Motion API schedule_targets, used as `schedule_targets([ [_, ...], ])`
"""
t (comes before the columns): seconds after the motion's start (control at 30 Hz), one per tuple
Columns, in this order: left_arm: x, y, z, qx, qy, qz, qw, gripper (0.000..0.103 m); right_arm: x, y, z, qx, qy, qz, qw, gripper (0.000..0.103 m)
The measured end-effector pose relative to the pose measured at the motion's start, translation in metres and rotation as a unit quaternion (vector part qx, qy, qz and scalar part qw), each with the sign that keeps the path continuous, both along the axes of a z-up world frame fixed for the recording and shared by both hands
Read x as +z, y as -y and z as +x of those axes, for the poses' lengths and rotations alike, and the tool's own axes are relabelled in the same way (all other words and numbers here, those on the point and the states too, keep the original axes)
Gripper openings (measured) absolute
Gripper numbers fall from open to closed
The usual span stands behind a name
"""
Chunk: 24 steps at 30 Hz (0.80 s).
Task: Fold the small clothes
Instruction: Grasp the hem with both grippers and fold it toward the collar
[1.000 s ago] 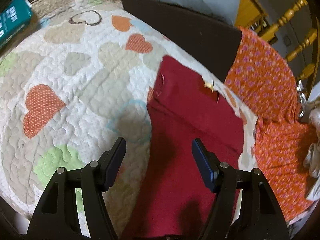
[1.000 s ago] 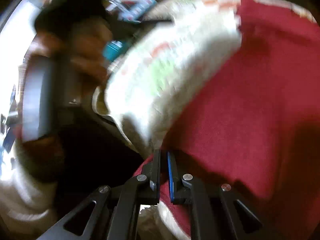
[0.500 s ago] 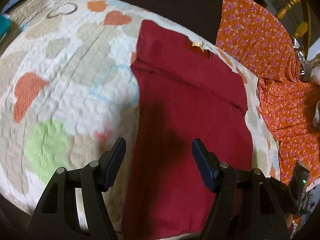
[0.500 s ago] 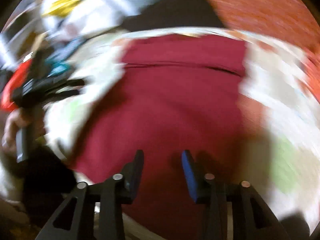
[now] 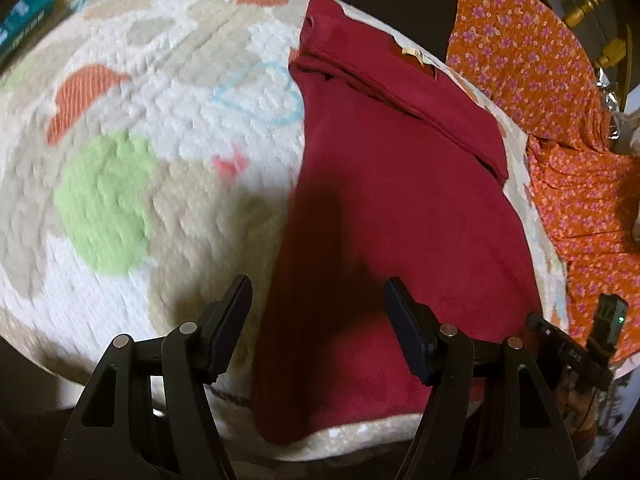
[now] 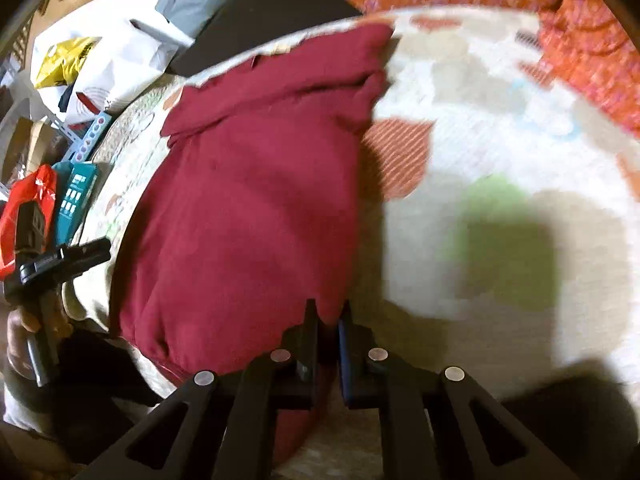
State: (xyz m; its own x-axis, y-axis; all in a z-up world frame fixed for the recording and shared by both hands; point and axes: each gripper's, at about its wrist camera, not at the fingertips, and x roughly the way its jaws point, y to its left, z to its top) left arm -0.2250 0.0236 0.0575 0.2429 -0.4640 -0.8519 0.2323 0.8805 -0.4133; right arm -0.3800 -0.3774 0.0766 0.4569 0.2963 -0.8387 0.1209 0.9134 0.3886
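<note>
While on quilt [image 5: 168,92], red garment [image 5: 392,200] | right hand-held gripper [image 6: 329,320] just clenched on near corner | left hand-held gripper [image 5: 318,300] released above

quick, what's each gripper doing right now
Left gripper: open, holding nothing, above the red garment.
Right gripper: jaws just closed, shut on the red garment's near edge.

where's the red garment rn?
Red garment lies flat on the heart-print quilt in both wrist views, beside the orange floral fabric.
</note>
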Motion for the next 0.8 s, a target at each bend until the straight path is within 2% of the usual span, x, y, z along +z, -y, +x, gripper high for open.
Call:
schedule_targets([
  [0.17, -0.008, 0.006, -0.007, -0.014, -0.015, 0.012, 0.9997, 0.069, -0.008, -0.008, 0.004, 0.007, -0.024, -0.011, 1.000, 0.007],
  [0.23, -0.012, 0.007, -0.010, -0.017, -0.021, 0.015, 0.9995, 0.069, -0.006, -0.013, 0.001, 0.003, -0.022, 0.005, 1.000, 0.010],
  [0.27, -0.016, 0.008, -0.011, -0.021, -0.028, 0.018, 0.9992, 0.069, -0.004, -0.013, 0.000, 0.004, -0.021, 0.008, 1.000, 0.019],
  [0.3, -0.018, 0.010, -0.012, -0.024, -0.033, 0.021, 0.9989, 0.069, -0.003, -0.013, -0.003, 0.005, -0.023, 0.007, 1.000, 0.037],
  [0.33, -0.021, 0.012, -0.014, -0.028, -0.037, 0.025, 0.9986, 0.069, -0.003, -0.015, -0.007, 0.007, -0.028, 0.005, 1.000, 0.044],
  [0.37, -0.022, 0.015, -0.016, -0.034, -0.038, 0.030, 0.9983, 0.069, -0.004, -0.016, -0.011, 0.010, -0.036, 0.007, 0.999, 0.047],
  [0.5, -0.026, 0.021, -0.023, -0.046, -0.032, 0.048, 0.9972, 0.073, -0.015, -0.023, -0.022, 0.021, -0.062, 0.042, 0.997, 0.047],
  [0.6, -0.030, 0.024, -0.029, -0.056, -0.037, 0.052, 0.9964, 0.082, -0.027, -0.037, -0.023, 0.046, -0.078, 0.049, 0.995, 0.047],
  [0.67, -0.032, 0.029, -0.033, -0.068, -0.036, 0.060, 0.9952, 0.085, -0.031, -0.039, -0.024, 0.044, -0.075, 0.049, 0.995, 0.047],
  [0.73, -0.034, 0.034, -0.037, -0.082, -0.029, 0.072, 0.9936, 0.087, -0.033, -0.034, -0.024, 0.034, -0.069, 0.075, 0.994, 0.049],
  [0.8, -0.034, 0.034, -0.038, -0.082, -0.031, 0.069, 0.9938, 0.087, -0.036, -0.029, -0.025, 0.028, -0.067, 0.101, 0.992, 0.049],
])
